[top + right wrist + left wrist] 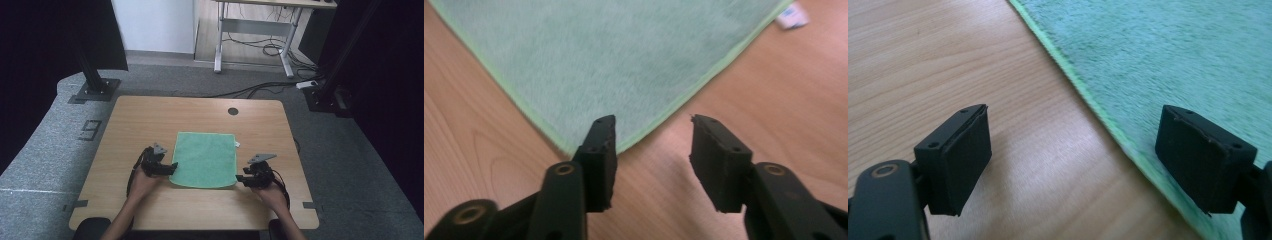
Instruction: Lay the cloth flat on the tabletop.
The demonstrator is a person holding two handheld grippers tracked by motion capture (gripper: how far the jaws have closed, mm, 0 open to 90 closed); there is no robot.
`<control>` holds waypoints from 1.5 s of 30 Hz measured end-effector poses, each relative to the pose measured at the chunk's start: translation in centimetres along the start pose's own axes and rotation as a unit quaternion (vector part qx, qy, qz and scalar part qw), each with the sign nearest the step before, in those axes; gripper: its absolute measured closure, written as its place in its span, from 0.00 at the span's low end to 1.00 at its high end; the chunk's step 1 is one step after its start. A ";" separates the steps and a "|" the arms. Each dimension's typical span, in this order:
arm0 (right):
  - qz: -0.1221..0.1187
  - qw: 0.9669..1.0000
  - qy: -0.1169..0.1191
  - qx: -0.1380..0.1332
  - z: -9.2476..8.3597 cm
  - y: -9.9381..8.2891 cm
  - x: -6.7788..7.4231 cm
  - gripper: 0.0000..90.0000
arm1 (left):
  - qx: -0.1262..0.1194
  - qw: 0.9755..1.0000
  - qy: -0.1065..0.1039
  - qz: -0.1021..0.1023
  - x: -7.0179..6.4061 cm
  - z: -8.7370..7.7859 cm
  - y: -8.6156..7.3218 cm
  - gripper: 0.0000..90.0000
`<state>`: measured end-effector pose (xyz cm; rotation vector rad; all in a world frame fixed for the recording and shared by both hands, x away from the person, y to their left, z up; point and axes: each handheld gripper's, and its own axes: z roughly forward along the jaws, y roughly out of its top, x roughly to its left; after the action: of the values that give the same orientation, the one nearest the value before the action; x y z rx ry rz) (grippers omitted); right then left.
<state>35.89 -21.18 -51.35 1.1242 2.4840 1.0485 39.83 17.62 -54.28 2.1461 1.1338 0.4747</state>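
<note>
The left gripper (1073, 155) had its jaws spread wide with nothing between the pads: one jaw stood over bare wood, the other over the green towel (1168, 55), and the towel's pale hemmed edge ran across the gap between them. The right gripper (651, 155) held its jaws partly apart, clamping nothing; one jaw sat at the towel's near corner, the other above bare wood beside it. A small white tag (791, 15) stuck out from the towel's far edge.

From the high view the towel lay flat and square in the middle of the wooden table (135, 120), the left gripper at its near left corner and the right gripper just off its near right corner. A round dark hole (233, 111) sat near the table's far edge
</note>
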 end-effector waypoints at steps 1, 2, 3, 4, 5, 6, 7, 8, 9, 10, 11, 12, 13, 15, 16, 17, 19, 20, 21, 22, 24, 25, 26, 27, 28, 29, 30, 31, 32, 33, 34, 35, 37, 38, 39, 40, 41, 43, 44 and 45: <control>0.000 1.000 0.000 0.000 0.0 0.0 0.0 0.54 | 0.000 1.000 -0.002 0.003 -0.1 -0.3 0.0 0.16; 0.003 1.000 -0.003 -0.004 -0.1 0.2 0.0 0.51 | 0.000 1.000 -0.005 0.006 -0.3 -0.6 -0.1 0.16; 0.004 1.000 -0.006 -0.008 0.0 0.3 0.0 0.49 | -0.001 1.000 -0.009 0.007 -0.5 -0.9 -0.1 0.16; 0.007 1.000 -0.007 -0.012 0.5 0.6 0.1 0.44 | -0.002 1.000 -0.018 0.013 -0.9 -1.6 -0.3 0.16; 0.007 1.000 -0.008 -0.011 0.8 0.7 0.2 0.42 | -0.002 1.000 -0.018 0.013 -0.9 -1.6 -0.3 0.16; 0.007 1.000 -0.008 -0.011 0.8 0.7 0.2 0.42 | -0.002 1.000 -0.022 0.016 -1.1 -1.8 -0.4 0.16; 0.008 1.000 -0.009 -0.010 1.2 0.7 0.3 0.40 | -0.002 1.000 -0.025 0.018 -1.4 -2.0 -0.6 0.16; 0.007 1.000 -0.011 -0.004 1.6 0.6 0.4 0.38 | -0.001 0.999 -0.028 0.022 -1.6 -2.2 -0.8 0.16; 0.005 1.000 -0.016 0.006 2.4 0.3 0.6 0.35 | 0.005 0.999 -0.029 0.030 -2.1 -2.5 -1.2 0.16; 0.005 1.000 -0.016 0.006 2.4 0.3 0.6 0.35 | 0.005 0.999 -0.029 0.030 -2.1 -2.5 -1.2 0.16; -0.001 1.000 -0.025 0.018 2.7 -0.1 0.8 0.34 | 0.013 0.999 -0.025 0.042 -2.6 -2.7 -1.7 0.16; -0.001 1.000 -0.025 0.018 2.7 -0.1 0.8 0.34 | 0.013 0.999 -0.025 0.042 -2.6 -2.7 -1.7 0.16; -0.004 0.999 -0.034 0.024 2.6 -0.6 1.0 0.33 | 0.017 0.999 -0.018 0.047 -2.9 -2.9 -2.2 0.16; -0.009 0.999 -0.039 0.028 2.5 -1.1 1.2 0.32 | 0.020 0.998 -0.015 0.050 -3.0 -3.0 -2.4 0.16; -0.009 0.999 -0.039 0.028 2.5 -1.1 1.2 0.32 | 0.023 0.998 -0.011 0.051 -3.0 -3.1 -2.6 0.16; -0.012 0.999 -0.041 0.029 2.6 -1.4 1.3 0.32 | 0.025 0.998 -0.008 0.054 -3.1 -3.1 -2.7 0.16; -0.008 0.999 -0.044 0.022 2.6 -1.6 1.3 0.30 | 0.024 0.999 -0.005 0.046 -3.1 -3.0 -2.8 0.15; -0.008 0.999 -0.044 0.022 2.6 -1.6 1.3 0.30 | 0.024 0.999 -0.005 0.046 -3.1 -3.0 -2.8 0.15; -0.010 0.999 -0.045 0.021 2.6 -1.5 1.3 0.30 | 0.024 0.999 -0.003 0.047 -3.0 -2.9 -2.8 0.15; -0.011 0.999 -0.046 0.019 2.7 -1.5 1.3 0.30 | 0.022 0.999 -0.001 0.046 -3.0 -2.9 -2.8 0.15; -0.009 0.999 -0.048 0.015 2.8 -1.5 1.2 0.29 | 0.021 0.999 -0.002 0.039 -2.6 -2.8 -2.8 0.15; -0.008 0.999 -0.048 0.015 2.9 -1.4 1.2 0.29 | 0.020 0.999 -0.003 0.033 -2.5 -2.7 -2.8 0.15; -0.007 0.999 -0.048 0.013 3.0 -1.3 1.0 0.29 | 0.019 0.999 -0.003 0.029 -2.2 -2.7 -2.8 0.14; -0.005 0.999 -0.047 0.013 3.1 -1.2 0.9 0.29 | 0.019 0.999 -0.003 0.025 -2.0 -2.6 -2.8 0.14; -0.005 0.999 -0.047 0.012 3.3 -1.0 0.7 0.29 | 0.019 1.000 -0.003 0.022 -1.8 -2.6 -2.8 0.14; -0.005 0.999 -0.047 0.012 3.3 -1.0 0.7 0.29 | 0.018 1.000 -0.003 0.019 -1.7 -2.5 -2.7 0.14; -0.004 0.999 -0.047 0.012 3.5 -0.9 0.7 0.29 | 0.016 1.000 -0.002 0.016 -1.5 -2.4 -2.7 0.14; -0.002 0.999 -0.048 0.010 3.7 -0.6 0.6 0.29 | 0.016 1.000 -0.001 0.013 -1.2 -2.3 -2.6 0.14; -0.002 0.999 -0.048 0.010 3.7 -0.6 0.6 0.29 | 0.016 1.000 -0.001 0.013 -1.2 -2.3 -2.6 0.14; -0.003 0.999 -0.047 0.010 3.8 -0.5 0.5 0.29 | 0.015 1.000 -0.001 0.012 -1.1 -2.2 -2.5 0.14; -0.003 0.999 -0.047 0.010 3.8 -0.5 0.5 0.29 | 0.014 1.000 0.000 0.010 -1.1 -2.2 -2.5 0.14; -0.003 0.999 -0.048 0.008 3.8 -0.5 0.5 0.29 | 0.014 1.000 0.001 0.012 -1.2 -2.2 -2.5 0.13; -0.003 0.999 -0.048 0.007 3.8 -0.6 0.5 0.29 | 0.015 1.000 0.002 0.014 -1.2 -2.2 -2.5 0.13; -0.003 0.999 -0.048 0.006 3.8 -0.6 0.5 0.29 | 0.015 1.000 0.004 0.016 -1.3 -2.2 -2.5 0.13; -0.005 0.999 -0.046 0.007 3.7 -0.6 0.5 0.29 | 0.014 1.000 0.004 0.023 -1.5 -2.5 -2.3 0.13; -0.005 0.999 -0.046 0.007 3.7 -0.6 0.5 0.29 | 0.014 1.000 0.004 0.023 -1.5 -2.5 -2.3 0.13; -0.007 0.999 -0.045 0.007 3.7 -0.5 0.5 0.29 | 0.009 1.000 0.000 0.024 -1.5 -2.8 -2.2 0.13; -0.007 0.999 -0.044 -0.004 3.0 -0.5 0.5 0.27 | -0.002 1.000 -0.010 0.024 -1.4 -3.8 -2.0 0.13; -0.007 0.999 -0.044 -0.008 2.8 -0.5 0.4 0.25 | -0.003 1.000 -0.013 0.024 -1.3 -4.1 -2.1 0.12; -0.007 0.999 -0.046 -0.011 2.5 -0.5 0.4 0.24 | -0.003 1.000 -0.013 0.024 -1.3 -4.1 -2.1 0.10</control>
<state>36.46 -19.86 -53.48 1.1203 2.3991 0.9954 35.47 18.92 -52.76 2.1729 1.0679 0.4696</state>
